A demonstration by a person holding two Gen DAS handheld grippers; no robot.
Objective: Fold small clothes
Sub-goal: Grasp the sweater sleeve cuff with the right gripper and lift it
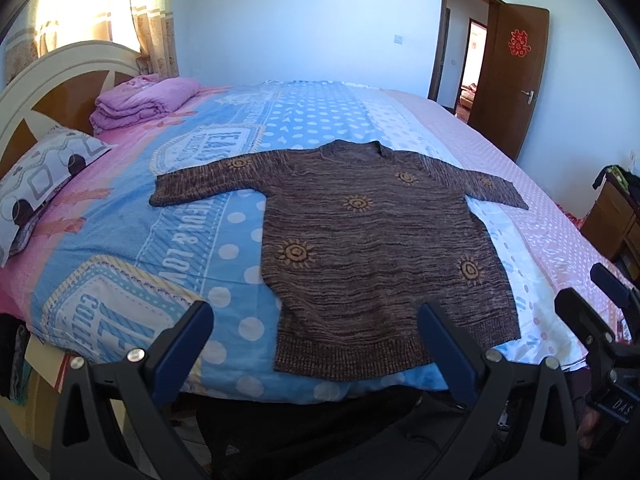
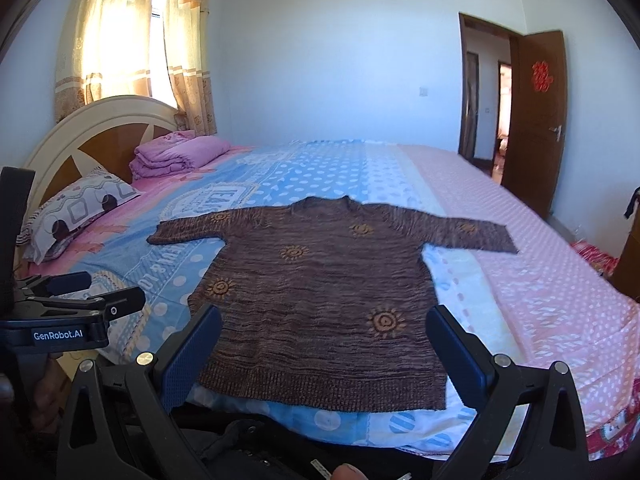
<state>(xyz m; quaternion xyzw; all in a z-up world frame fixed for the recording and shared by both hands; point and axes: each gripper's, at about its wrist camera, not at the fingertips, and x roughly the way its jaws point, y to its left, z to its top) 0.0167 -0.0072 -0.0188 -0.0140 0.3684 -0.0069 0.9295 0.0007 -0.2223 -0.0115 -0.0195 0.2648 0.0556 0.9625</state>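
1. Along the bottom edge of the left wrist view, the left gripper [image 1: 316, 320] stood with its jaws spread wide, holding nothing, just short of the bed's near edge.
2. The right gripper [image 2: 324, 322] was likewise wide apart and empty, low in its own frame.
3. Beyond both, the brown knit sweater [image 1: 376, 248] lay flat in mid-frame on the patterned bedspread [image 1: 180, 216], its 2 sleeves stretched out left and right and its ribbed hem [image 2: 320, 384] nearest the grippers.
4. Judged from its look, the knit would be soft, limp and fairly light, likely to stretch or drag on the cover; pinching a sleeve cuff or a hem corner seemed the surest hold.
5. A folded pink blanket [image 1: 144, 100] sat in the upper left of the frame.
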